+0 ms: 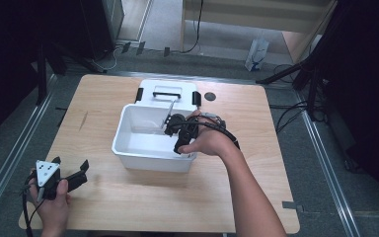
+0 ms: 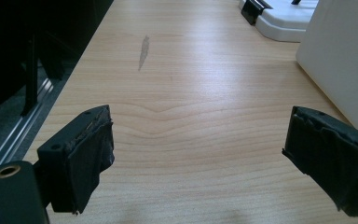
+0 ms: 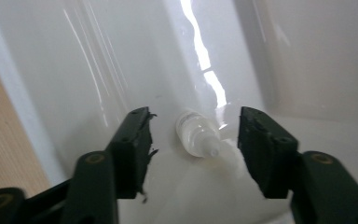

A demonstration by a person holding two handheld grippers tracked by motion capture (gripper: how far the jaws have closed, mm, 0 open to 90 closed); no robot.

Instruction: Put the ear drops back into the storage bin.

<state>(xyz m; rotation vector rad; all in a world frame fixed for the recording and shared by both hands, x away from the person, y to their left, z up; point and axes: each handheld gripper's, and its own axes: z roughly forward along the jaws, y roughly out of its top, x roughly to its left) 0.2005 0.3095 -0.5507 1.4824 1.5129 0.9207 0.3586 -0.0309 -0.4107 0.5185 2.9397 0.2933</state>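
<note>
A white plastic bin (image 1: 150,157) stands in the middle of the wooden table. My right gripper (image 1: 171,129) reaches down inside it, held by a hand. In the right gripper view it (image 3: 193,128) is open, its jaws on either side of a small clear bottle (image 3: 196,134) that lies on the bin's floor (image 3: 242,70), apart from both pads. My left gripper (image 1: 70,168) rests open near the table's front left corner; in its own view it (image 2: 198,154) has only bare wood between its pads (image 2: 91,161).
The bin's white lid (image 1: 168,94) with a black handle and clips lies just behind the bin. A small dark disc (image 1: 209,96) sits right of the lid. A grey scuff (image 2: 143,51) marks the wood ahead of my left gripper. The bin's wall (image 2: 340,56) stands at its right.
</note>
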